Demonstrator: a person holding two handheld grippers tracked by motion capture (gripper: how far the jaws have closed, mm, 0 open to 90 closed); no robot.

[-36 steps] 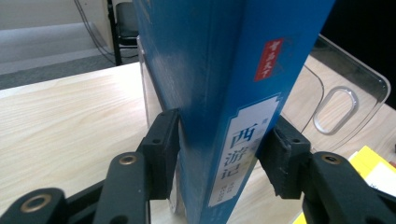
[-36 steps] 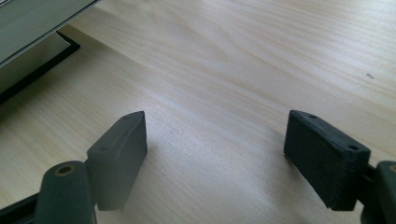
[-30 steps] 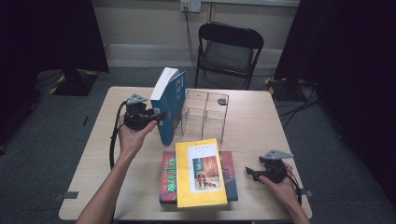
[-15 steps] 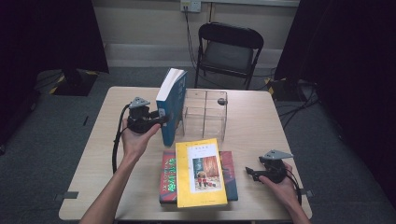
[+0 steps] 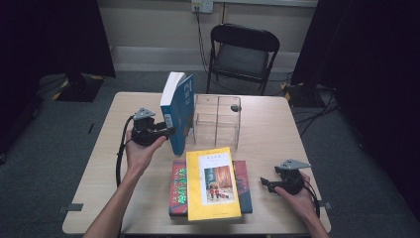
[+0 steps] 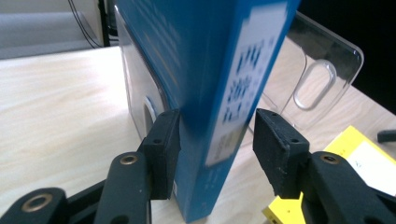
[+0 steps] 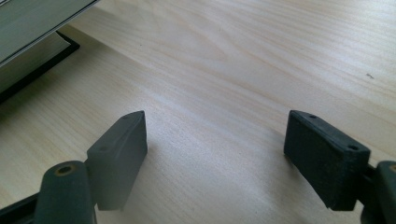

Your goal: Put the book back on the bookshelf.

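books 3 (image 5: 177,111) | clear organizer 1 (image 5: 218,119) | chair 1 (image 5: 242,52) | tools 2 (image 5: 168,132)

Printed matter as found:

The blue book (image 6: 219,93) carries a white panel on its spine with large blue Chinese characters running down it. They are blurred in the left gripper view and cannot be read with certainty. Beneath them sits a smaller line of print, illegible.

The yellow book (image 5: 213,183) bears a small line of dark print above its cover illustration in the high view; too small to read.

The red book (image 5: 179,186) beneath it shows green lettering along its exposed left edge; the characters cannot be made out.

No brand, number or sign is legible elsewhere on the table (image 5: 277,129)
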